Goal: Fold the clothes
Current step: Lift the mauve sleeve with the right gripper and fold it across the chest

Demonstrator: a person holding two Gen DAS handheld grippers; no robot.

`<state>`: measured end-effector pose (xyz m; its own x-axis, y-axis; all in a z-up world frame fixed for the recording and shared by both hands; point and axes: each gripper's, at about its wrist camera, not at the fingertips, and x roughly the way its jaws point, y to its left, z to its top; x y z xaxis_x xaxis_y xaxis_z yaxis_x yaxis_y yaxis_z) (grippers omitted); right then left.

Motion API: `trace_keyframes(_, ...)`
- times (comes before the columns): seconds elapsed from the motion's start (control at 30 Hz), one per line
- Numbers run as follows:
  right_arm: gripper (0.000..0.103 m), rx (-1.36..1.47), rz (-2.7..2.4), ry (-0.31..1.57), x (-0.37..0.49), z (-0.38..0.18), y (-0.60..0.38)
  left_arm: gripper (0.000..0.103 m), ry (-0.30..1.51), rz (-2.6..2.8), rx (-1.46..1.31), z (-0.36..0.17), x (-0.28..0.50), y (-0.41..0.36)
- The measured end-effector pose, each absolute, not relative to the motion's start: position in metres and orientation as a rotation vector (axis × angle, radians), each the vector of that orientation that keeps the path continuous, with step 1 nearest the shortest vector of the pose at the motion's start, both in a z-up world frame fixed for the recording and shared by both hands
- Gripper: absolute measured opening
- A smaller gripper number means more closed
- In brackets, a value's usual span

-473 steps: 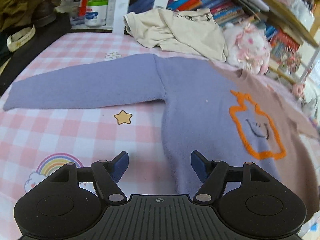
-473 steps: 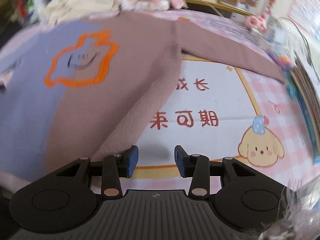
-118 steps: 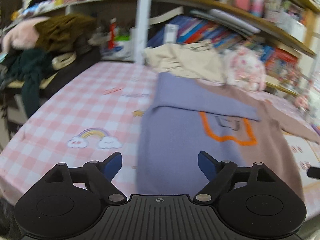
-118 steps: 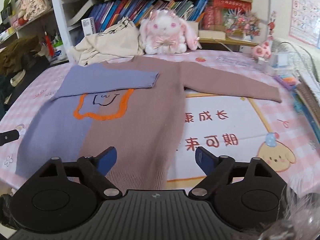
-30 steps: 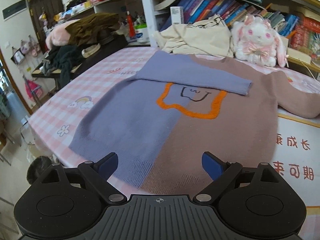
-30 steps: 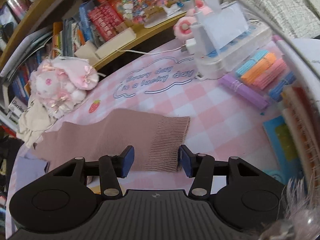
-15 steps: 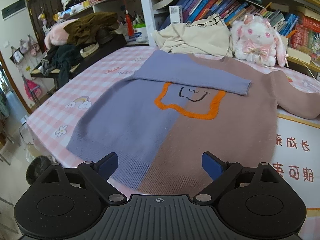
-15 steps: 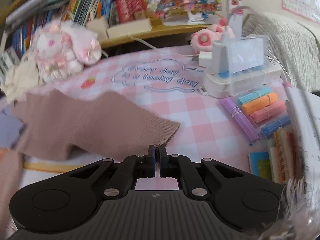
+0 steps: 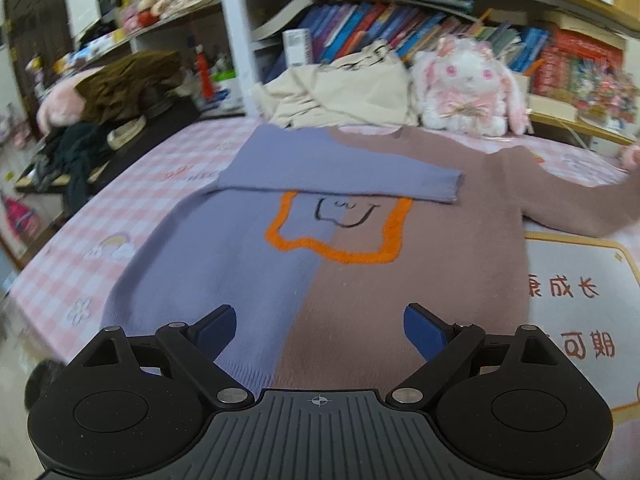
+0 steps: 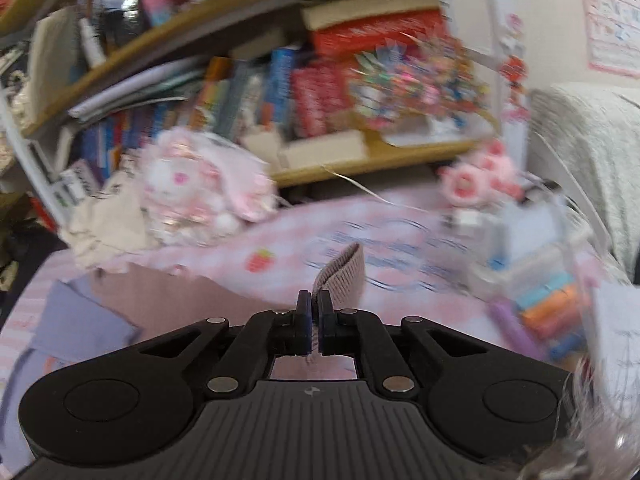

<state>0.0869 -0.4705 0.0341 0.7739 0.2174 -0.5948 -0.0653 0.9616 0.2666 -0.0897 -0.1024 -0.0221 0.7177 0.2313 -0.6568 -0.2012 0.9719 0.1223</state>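
Observation:
A sweater (image 9: 360, 264), half lilac and half dusty pink with an orange outlined face, lies flat on the pink checked table. Its lilac sleeve (image 9: 340, 176) is folded across the chest. Its pink sleeve (image 9: 576, 204) stretches to the right and lifts at its end. My left gripper (image 9: 318, 330) is open and empty, hovering over the sweater's hem. My right gripper (image 10: 314, 314) is shut on the ribbed cuff (image 10: 344, 274) of the pink sleeve and holds it up above the table.
A cream garment (image 9: 340, 96) and a white plush rabbit (image 9: 468, 92) sit at the table's back by the bookshelf. Coloured sticks and a white box (image 10: 532, 240) lie at the right. Dark clothes (image 9: 80, 140) are piled on the left. A printed mat (image 9: 580, 292) lies right of the sweater.
My right gripper, shut on the pink cuff, has lifted it off the table and swung left. My left gripper has moved slightly nearer over the hem, still open.

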Motion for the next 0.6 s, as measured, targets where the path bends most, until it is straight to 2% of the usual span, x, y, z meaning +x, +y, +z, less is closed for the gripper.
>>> trace_keyframes(0.23,0.004,0.173,0.248,0.603,0.101,0.081,-0.358,0.093,0.656,0.098,0.212,-0.012,-0.081,-0.066)
trace_keyframes(0.33,0.004,0.137,0.276,0.584,0.107,0.096,-0.304,0.096,0.632,0.024,0.244,-0.008,-0.077,-0.044)
trace_keyframes(0.6,0.004,0.103,0.348,0.578,0.128,0.111,-0.166,0.097,0.569,-0.122,0.311,-0.004,-0.076,0.007)
